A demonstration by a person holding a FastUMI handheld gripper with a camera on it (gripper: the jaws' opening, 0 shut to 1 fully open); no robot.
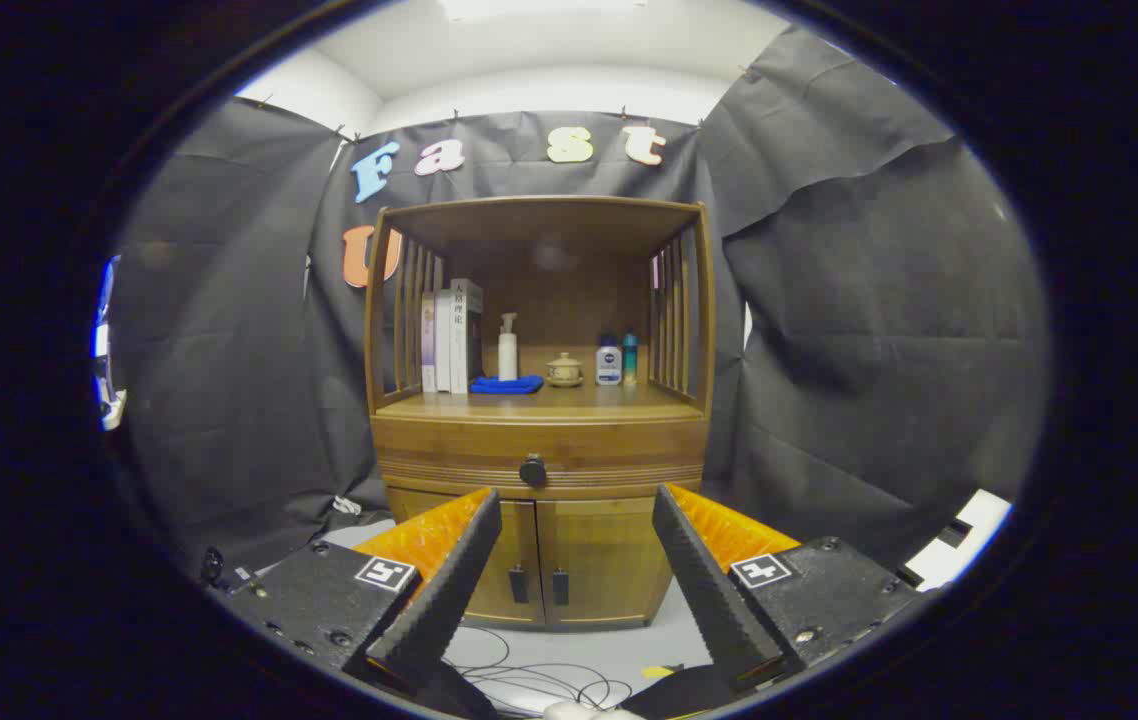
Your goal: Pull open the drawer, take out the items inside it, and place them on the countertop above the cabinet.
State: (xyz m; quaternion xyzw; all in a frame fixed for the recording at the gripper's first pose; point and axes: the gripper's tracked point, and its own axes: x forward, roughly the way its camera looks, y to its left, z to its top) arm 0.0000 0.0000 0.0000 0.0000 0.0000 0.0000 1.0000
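A wooden cabinet (539, 440) stands ahead of me against the booth wall. Its drawer (619, 458) is closed, with a dark round knob (533, 470) at the middle of its front. Above the drawer is the countertop (609, 403), under an open shelf frame. My gripper (577, 510) is open, with nothing between its fingers. It is some way back from the cabinet, with the knob showing a little above and between the fingertips. The drawer's contents are hidden.
On the countertop stand books (451, 338), a pump bottle (507, 346), a folded blue cloth (507, 384), a small lidded pot (564, 370) and two small bottles (617, 360). Two lower doors (574, 560) are closed. Cables (539, 680) lie on the floor before the cabinet.
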